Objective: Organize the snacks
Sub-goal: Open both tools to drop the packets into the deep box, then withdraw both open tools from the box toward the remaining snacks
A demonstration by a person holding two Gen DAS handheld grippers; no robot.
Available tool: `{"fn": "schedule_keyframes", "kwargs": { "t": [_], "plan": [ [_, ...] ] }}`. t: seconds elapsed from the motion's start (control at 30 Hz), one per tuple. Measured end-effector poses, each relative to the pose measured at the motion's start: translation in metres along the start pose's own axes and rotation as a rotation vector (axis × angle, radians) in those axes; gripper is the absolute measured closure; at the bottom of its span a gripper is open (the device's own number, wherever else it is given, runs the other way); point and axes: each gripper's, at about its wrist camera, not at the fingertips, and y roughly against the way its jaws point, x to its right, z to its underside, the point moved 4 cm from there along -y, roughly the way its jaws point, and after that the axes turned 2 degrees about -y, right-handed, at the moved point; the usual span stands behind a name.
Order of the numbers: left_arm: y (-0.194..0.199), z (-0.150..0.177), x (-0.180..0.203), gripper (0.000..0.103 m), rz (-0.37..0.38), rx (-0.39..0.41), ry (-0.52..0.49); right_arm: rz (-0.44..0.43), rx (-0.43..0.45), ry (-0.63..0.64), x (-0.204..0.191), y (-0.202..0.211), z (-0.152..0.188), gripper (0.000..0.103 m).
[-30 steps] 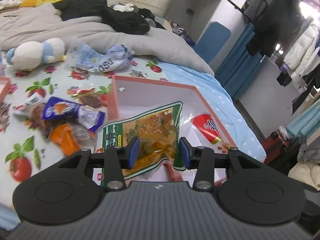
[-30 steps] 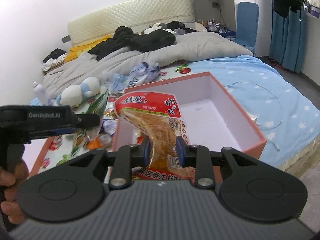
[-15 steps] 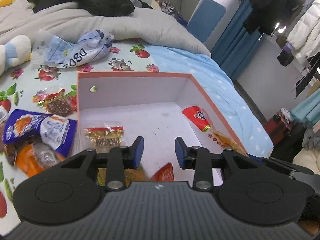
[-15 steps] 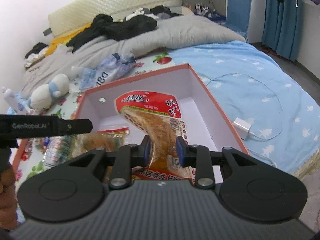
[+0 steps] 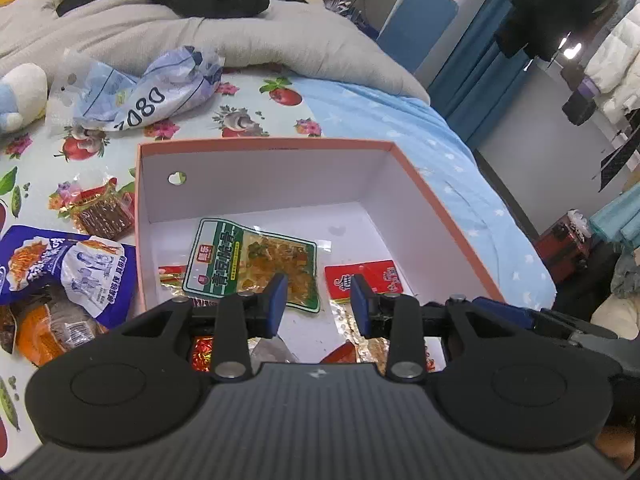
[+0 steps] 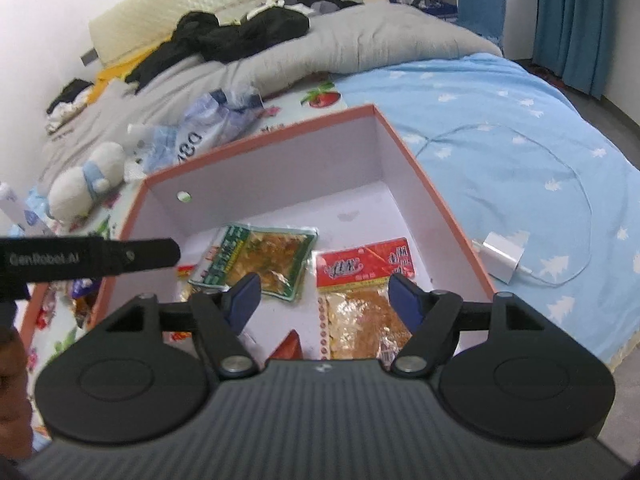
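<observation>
Both grippers, left (image 5: 318, 300) and right (image 6: 325, 300), gape open, empty. Green-labelled clear snack pouch (image 5: 256, 262) and red-topped snack pouch (image 6: 362, 292) lie inside the salmon-rimmed white cardboard box (image 5: 264, 143). Blue-and-white snack packets (image 5: 60, 268) remain outside, left.

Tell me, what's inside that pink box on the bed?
Inside the pink box lie a green snack packet and a red-topped snack packet. More wrappers show near the front wall, but both sets of fingers hide them, so their number is unclear.
</observation>
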Motion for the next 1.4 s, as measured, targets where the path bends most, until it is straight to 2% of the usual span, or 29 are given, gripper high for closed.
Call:
{"fn": "schedule_keyframes", "kwargs": {
  "t": [0.3, 0.87, 1.07, 1.4],
  "plan": [
    [0.070, 0.020, 0.007, 0.063, -0.004, 0.064, -0.004, -0.028, 0.058, 0.010, -0.024, 0.055, 0.015, 0.031],
    [0.221, 0.102, -0.007, 0.063, -0.043, 0.192, 0.017, -0.080, 0.163, 0.053, -0.084, 0.153, 0.067, 0.031],
    [0.262, 0.137, -0.016, 0.063, -0.079, 0.220, 0.035, -0.111, 0.173, 0.099, -0.105, 0.179, 0.095, 0.031],
    [0.307, 0.198, -0.034, 0.062, -0.180, 0.257, 0.100, -0.225, 0.160, 0.187, -0.141, 0.198, 0.139, 0.031]
  ]
}}
